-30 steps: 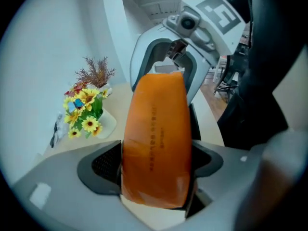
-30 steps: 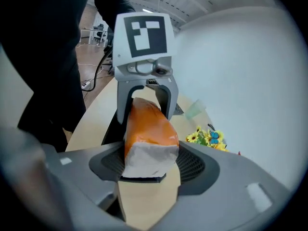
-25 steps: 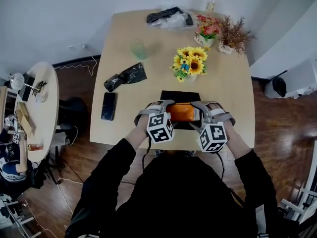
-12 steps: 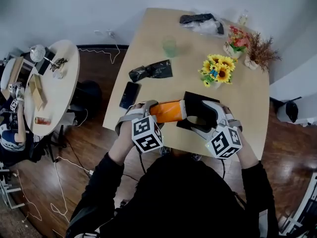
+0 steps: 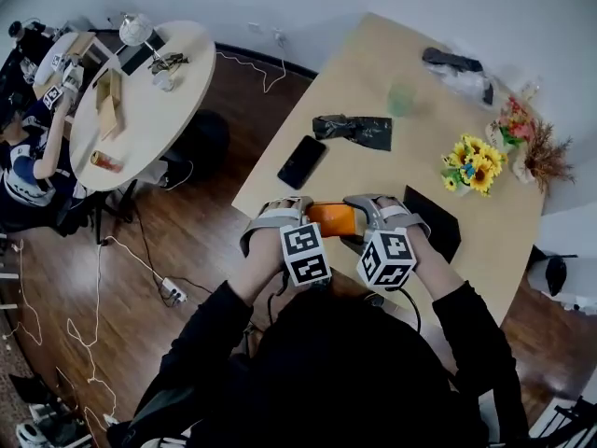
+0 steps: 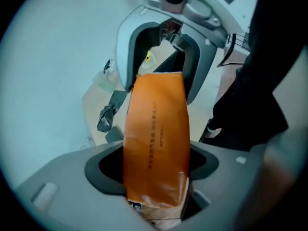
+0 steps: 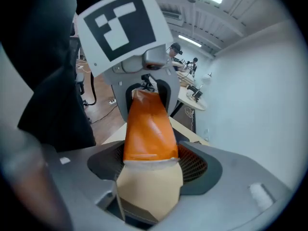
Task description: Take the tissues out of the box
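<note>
Fingers [image 6: 62,177], left gripper [image 6: 155,167]: pinching one orange tissue box [image 6: 156,124]; right gripper [image 7: 150,165] jaws closing on it.

Orange tissue pack [image 5: 331,218], level, apparently midair

The head view looks steeply down from high above the orange tissue pack [image 5: 331,218]. It is far enough off to take in the whole wooden table [image 5: 373,171] beyond the pack and a round table [image 5: 159,119] to the pack's left.

The left gripper view sits right at one end of the pack. It looks along it, very close, to the right gripper [image 6: 161,78] at the far end.

The right gripper view sits at that far end and faces back at the left gripper [image 7: 146,97]. The right gripper's jaws are closing with the pack between them.

All three views share the pack.
</note>
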### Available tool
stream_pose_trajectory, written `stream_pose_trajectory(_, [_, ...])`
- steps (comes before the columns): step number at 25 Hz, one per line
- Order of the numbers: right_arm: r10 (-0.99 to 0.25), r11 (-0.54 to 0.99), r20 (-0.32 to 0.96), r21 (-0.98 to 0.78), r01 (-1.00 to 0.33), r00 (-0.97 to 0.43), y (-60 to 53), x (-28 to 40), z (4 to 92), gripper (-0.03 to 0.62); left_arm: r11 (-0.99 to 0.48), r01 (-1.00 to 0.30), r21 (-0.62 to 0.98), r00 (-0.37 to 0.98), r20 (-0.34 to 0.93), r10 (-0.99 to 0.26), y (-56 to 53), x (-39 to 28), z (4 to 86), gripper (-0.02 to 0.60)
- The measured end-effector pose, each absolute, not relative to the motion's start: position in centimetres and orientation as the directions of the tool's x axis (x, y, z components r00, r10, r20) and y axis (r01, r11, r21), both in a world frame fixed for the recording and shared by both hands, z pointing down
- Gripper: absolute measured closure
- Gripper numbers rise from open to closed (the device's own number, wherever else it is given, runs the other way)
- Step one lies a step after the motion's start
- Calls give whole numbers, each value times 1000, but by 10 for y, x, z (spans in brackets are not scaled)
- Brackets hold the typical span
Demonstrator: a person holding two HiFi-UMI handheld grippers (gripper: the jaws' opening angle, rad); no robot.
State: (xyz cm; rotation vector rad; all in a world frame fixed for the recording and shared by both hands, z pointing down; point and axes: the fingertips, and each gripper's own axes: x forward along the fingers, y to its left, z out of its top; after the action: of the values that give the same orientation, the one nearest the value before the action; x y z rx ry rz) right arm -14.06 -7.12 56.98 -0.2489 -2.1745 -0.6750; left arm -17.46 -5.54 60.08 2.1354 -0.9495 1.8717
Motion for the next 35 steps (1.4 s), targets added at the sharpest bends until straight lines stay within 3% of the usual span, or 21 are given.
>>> stream_pose_trajectory(3, [-47,833,804,359,420,-593,-71,-153,585,289,-779,-564,-273,28,937,-349,-55,-187,613,270])
stream_pose_trajectory(13, [-43,885,855,272,377,-518,-95,-152,641,298,-798,-553,-240,70,941,-331,-81,-190,667,247])
stream_pose_trajectory(18, [-52,901,888,239,362,-457,-104,-139,665,298,-724,-673,-151,158,927,-341,-78,-204,672,173])
stream_pose_trajectory(20, [-49,911,892,225,346,-450,-107,-133,672,298,-713,-691,-116,206,914,-349,-78,-206,676,175])
stream_pose_trajectory(23, [-44,922,894,209,327,-447,-109,-130,678,295,-705,-704,-87,255,896,-365,-81,-204,682,244])
stream_pose_trajectory(25, [-41,923,893,205,325,-448,-111,-130,679,293,-706,-703,-85,260,893,-367,-82,-203,683,259])
stream_pose_trajectory(28, [-38,924,891,204,325,-453,-111,-131,679,282,-716,-694,-78,267,895,-357,-81,-203,683,258])
stream_pose_trajectory(30, [-32,935,883,192,298,-469,-110,-130,676,229,-708,-704,-59,279,893,-352,-79,-203,680,236])
stream_pose_trajectory(31, [-32,945,875,184,271,-483,-111,-129,671,184,-684,-728,-35,294,886,-358,-78,-205,677,221])
stream_pose_trajectory(35, [-93,980,799,179,87,-594,-129,-113,625,191,-455,-877,154,390,781,-488,-84,-214,627,207])
